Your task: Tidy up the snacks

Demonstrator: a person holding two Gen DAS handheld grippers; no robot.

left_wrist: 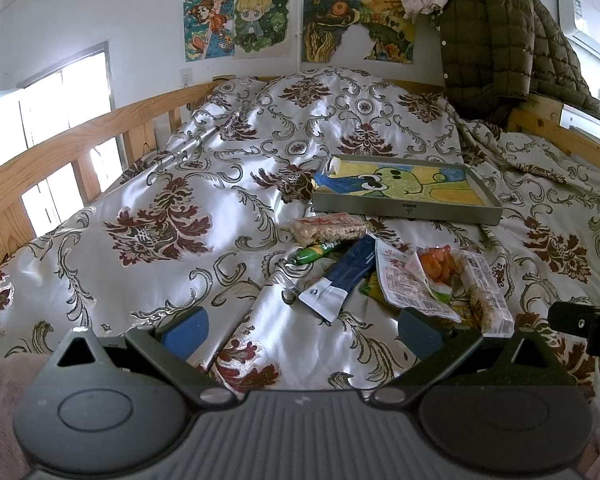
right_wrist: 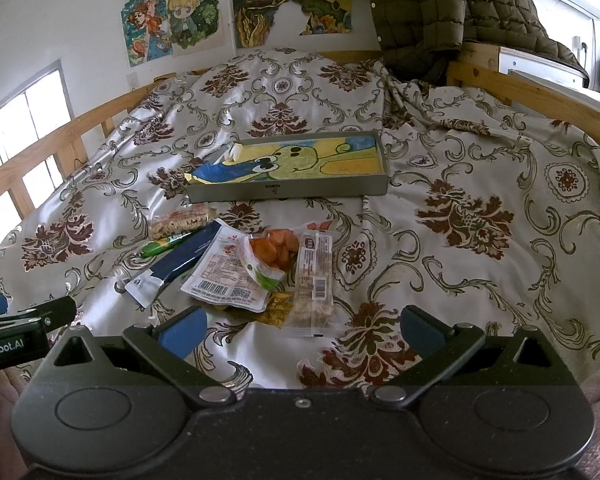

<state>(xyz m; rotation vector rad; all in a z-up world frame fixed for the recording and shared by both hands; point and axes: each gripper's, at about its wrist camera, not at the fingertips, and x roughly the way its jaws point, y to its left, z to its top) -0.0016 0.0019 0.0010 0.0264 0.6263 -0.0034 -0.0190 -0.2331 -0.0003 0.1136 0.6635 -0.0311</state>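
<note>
Several snack packets lie in a pile on the patterned bedspread: a rice bar (left_wrist: pixel 327 229) (right_wrist: pixel 180 220), a green stick (left_wrist: pixel 315 253) (right_wrist: pixel 165 245), a dark blue packet (left_wrist: pixel 350 270) (right_wrist: pixel 180 262), a white pouch (left_wrist: pixel 404 284) (right_wrist: pixel 226 272), an orange snack bag (left_wrist: pixel 436 266) (right_wrist: pixel 274 250) and a clear-wrapped bar (left_wrist: pixel 486 292) (right_wrist: pixel 313 280). A grey tray (left_wrist: pixel 404 213) (right_wrist: pixel 288 191) lined with a cartoon picture sits just behind them. My left gripper (left_wrist: pixel 300 330) is open and empty, near the pile's left. My right gripper (right_wrist: pixel 300 330) is open and empty, just in front of the pile.
Wooden bed rails (left_wrist: pixel 80 140) (right_wrist: pixel 540 92) run along both sides. A green quilted jacket (left_wrist: pixel 496 40) (right_wrist: pixel 440 12) hangs at the back right corner. Posters (left_wrist: pixel 252 20) cover the wall. The right gripper's tip (left_wrist: pixel 580 320) shows at the left view's right edge.
</note>
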